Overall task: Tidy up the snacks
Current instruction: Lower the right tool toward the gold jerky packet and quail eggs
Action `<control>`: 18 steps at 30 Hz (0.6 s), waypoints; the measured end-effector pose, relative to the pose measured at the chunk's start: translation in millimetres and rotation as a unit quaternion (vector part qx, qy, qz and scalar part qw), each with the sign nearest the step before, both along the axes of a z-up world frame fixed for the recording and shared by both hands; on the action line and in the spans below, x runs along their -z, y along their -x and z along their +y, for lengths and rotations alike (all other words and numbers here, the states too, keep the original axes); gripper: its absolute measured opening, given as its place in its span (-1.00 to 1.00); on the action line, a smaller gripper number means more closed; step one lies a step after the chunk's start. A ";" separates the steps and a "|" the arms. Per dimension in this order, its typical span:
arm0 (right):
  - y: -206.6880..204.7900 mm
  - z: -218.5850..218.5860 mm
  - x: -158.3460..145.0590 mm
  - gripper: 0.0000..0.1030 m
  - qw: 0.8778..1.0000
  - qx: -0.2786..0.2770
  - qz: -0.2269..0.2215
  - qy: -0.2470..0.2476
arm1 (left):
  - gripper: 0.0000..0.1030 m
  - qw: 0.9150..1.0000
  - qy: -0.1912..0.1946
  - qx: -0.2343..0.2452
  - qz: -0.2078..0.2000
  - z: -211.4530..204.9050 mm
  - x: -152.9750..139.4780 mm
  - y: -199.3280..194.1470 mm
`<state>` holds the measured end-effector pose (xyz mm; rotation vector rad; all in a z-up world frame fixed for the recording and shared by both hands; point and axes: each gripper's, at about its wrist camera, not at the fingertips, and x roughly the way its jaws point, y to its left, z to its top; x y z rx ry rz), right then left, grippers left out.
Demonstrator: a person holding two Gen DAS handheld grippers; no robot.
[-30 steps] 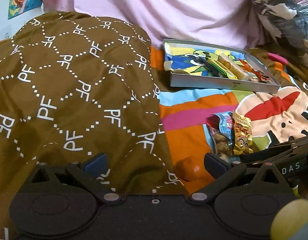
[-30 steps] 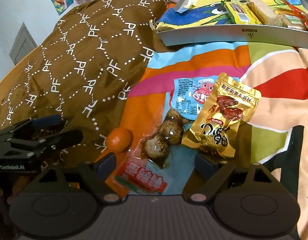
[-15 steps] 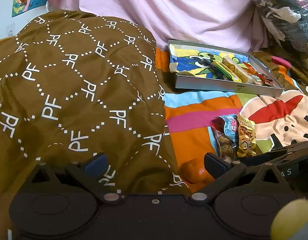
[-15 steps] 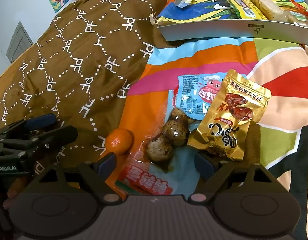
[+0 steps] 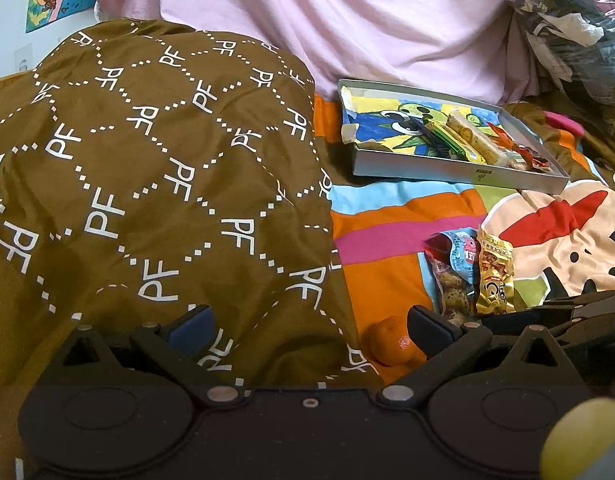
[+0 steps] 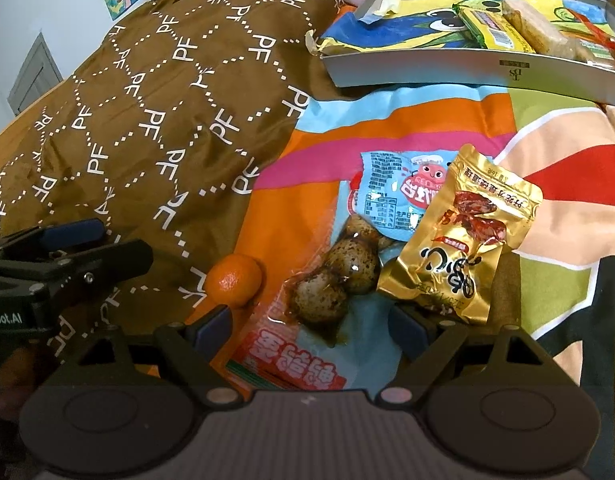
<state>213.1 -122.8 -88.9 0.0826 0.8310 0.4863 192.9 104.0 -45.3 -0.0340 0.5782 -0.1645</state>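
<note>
On a bed with a bright cartoon-print sheet point(image 6: 547, 140) lie the loose snacks: a clear packet of speckled eggs point(image 6: 339, 276) with a red-and-white label at its near end, a blue packet point(image 6: 395, 196) behind it, and a gold packet point(image 6: 463, 240) that overlaps both on the right; a small orange fruit point(image 6: 233, 280) sits just left of the egg packet, at the edge of a brown quilt point(image 6: 155, 112) patterned with white letters. Farther back stands a shallow grey tray point(image 6: 427, 66) lined with a cartoon drawing — it holds a green bar, a pale bar and some red-wrapped pieces toward its right end.

The right gripper point(image 6: 309, 326) hovers low over the egg packet with its fingers spread wide; the near end of the packet lies between the blue fingertips point(image 6: 215, 322), which do not press on it; the gold packet's lower corner sits just above the right-hand tip.

The left gripper point(image 5: 307, 326) is likewise released, its fingers wide apart with nothing between them but the quilt; the orange fruit point(image 5: 389, 342) shows just inside its right fingertip; the packets point(image 5: 471, 276) lie beyond, and the tray point(image 5: 447, 170) well behind them, before a pink cloth point(image 5: 347, 20).
</note>
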 end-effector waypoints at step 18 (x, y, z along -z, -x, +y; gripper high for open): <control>6.0 11.4 5.5 0.79 0.999 0.028 -0.024 0.012 | 0.98 1.000 -0.003 0.000 0.002 -0.9 2.5 -0.2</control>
